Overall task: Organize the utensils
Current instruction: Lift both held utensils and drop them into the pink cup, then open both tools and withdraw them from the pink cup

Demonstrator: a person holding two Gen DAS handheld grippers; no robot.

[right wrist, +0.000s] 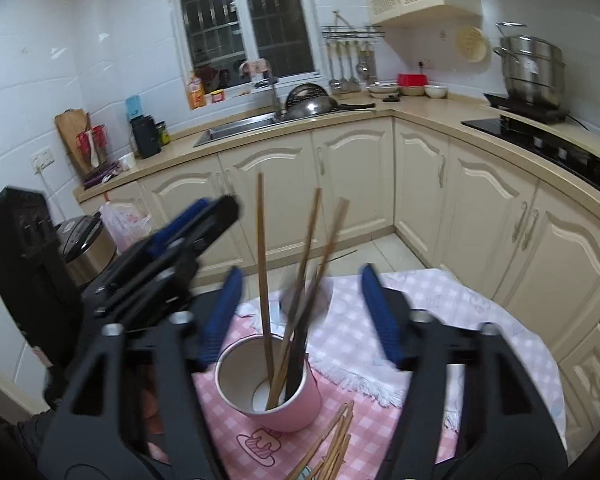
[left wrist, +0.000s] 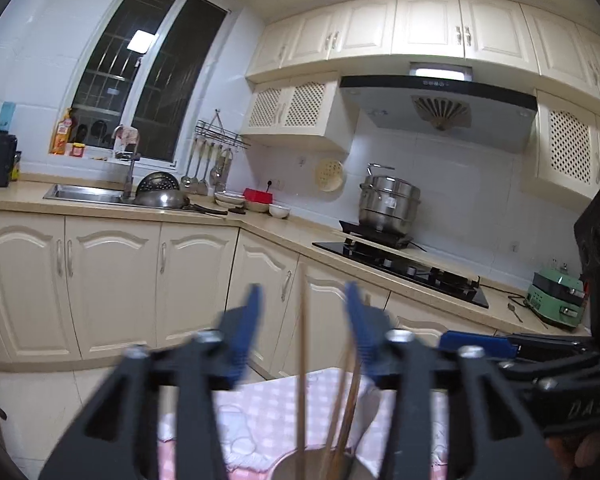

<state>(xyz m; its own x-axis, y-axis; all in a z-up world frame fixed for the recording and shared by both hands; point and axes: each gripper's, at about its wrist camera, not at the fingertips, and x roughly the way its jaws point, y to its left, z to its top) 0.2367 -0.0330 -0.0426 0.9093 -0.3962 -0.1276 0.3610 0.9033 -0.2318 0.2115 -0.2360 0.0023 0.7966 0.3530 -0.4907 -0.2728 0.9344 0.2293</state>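
A pink cup [right wrist: 278, 404] stands on a pink checked cloth [right wrist: 384, 432]. Several wooden chopsticks [right wrist: 263, 264] and a dark utensil [right wrist: 300, 344] stand in it, leaning. More chopsticks [right wrist: 334, 446] lie loose on the cloth in front of the cup. My right gripper [right wrist: 300, 300] is open above and behind the cup, holding nothing. My left gripper [left wrist: 303, 304] is open, its blue fingers on either side of the upright chopsticks [left wrist: 302, 360] without touching them. The left gripper also shows in the right wrist view [right wrist: 196, 224], left of the cup.
A white fringed towel [right wrist: 404, 344] lies on the cloth behind the cup. Cream kitchen cabinets [right wrist: 340, 184] curve around the room, with a sink [right wrist: 240, 128], a hob [left wrist: 404, 268] and a steel pot [left wrist: 388, 204]. A rice cooker [right wrist: 84, 244] sits at the left.
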